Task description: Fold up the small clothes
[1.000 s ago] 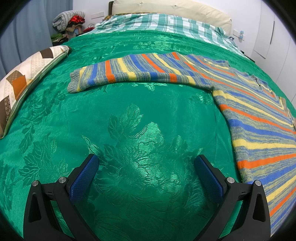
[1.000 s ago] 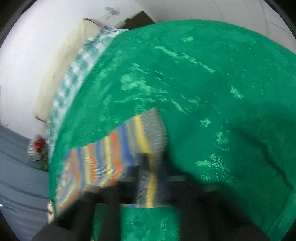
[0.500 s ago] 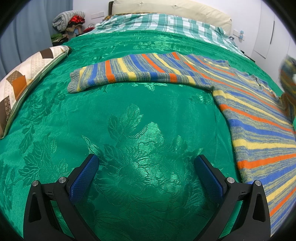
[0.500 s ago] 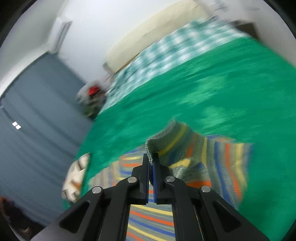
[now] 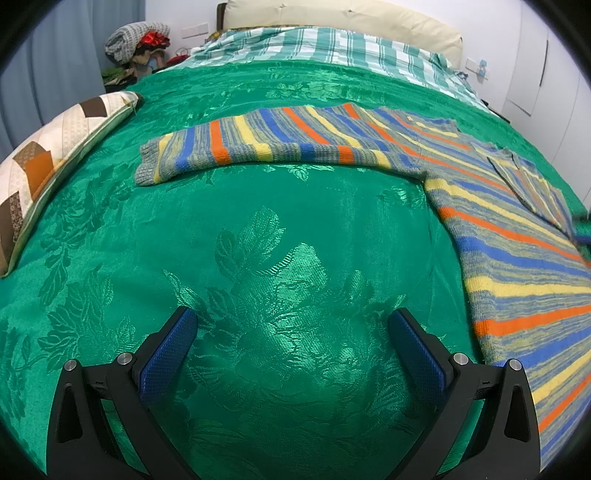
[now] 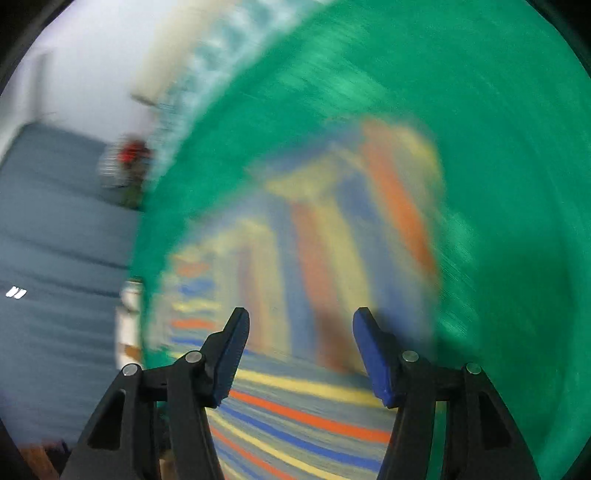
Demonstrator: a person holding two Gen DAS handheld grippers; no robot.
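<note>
Striped sweater lies flat on the green floral bedspread, its body at 3 o'clock in the left wrist view and one sleeve stretched toward 11 o'clock; the other sleeve looks folded across the body near 2 o'clock. A patchwork pillow rests along the bed's edge at 9 o'clock. Beyond the bedspread, at 12 o'clock, are a green checked sheet, a cream headboard and white walls; a heap of clothes sits at 11 o'clock by a blue curtain. Bare bedspread fills the centre. The left hand-held gripper hangs released, jaws wide over bare cloth. The right hand-held gripper is opening above the blurred sweater, nothing between its pads.
</note>
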